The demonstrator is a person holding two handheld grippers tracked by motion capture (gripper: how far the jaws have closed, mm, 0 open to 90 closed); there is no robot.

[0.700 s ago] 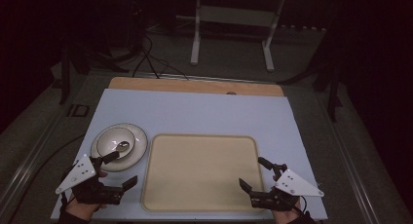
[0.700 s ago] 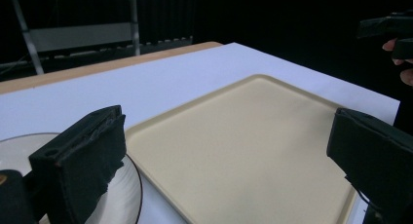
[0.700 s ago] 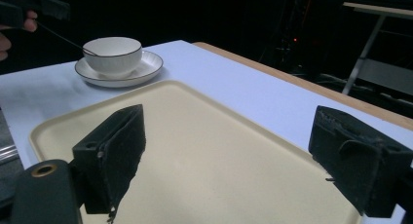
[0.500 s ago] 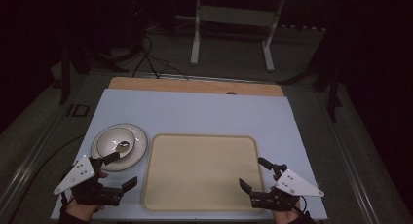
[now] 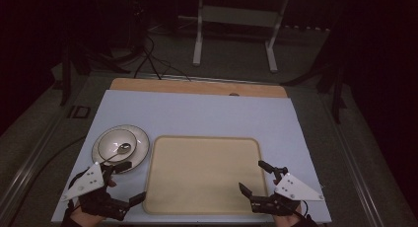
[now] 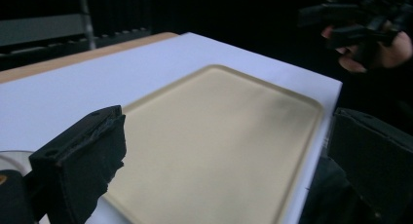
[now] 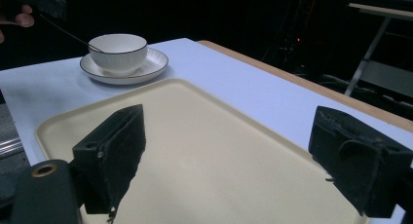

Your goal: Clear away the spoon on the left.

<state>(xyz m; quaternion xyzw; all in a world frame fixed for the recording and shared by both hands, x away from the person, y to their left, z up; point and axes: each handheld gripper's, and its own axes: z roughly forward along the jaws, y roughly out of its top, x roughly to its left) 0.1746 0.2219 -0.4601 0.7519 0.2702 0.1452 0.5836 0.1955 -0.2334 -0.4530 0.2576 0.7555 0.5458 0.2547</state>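
While both grippers are held at the near edge, nothing is grasped.
Left gripper (image 5: 124, 183): released, by the bowl (image 5: 118, 144), reach likely.
Right gripper (image 5: 259, 175): released, over the tray (image 5: 202, 172) corner.

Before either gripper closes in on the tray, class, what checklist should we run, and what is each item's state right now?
1. Left gripper open: ok, jaws stand wide apart.
2. Right gripper open: ok, jaws wide apart.
3. Tray bare, nothing lying on it: ok.
4. Grippers at opposite near corners of the tray: ok.
5. Bowl sits upright on its saucer, apart from the tray: ok.
6. Spoon rests in the bowl, handle toward the left gripper; whether the jaw touches it: cannot tell.
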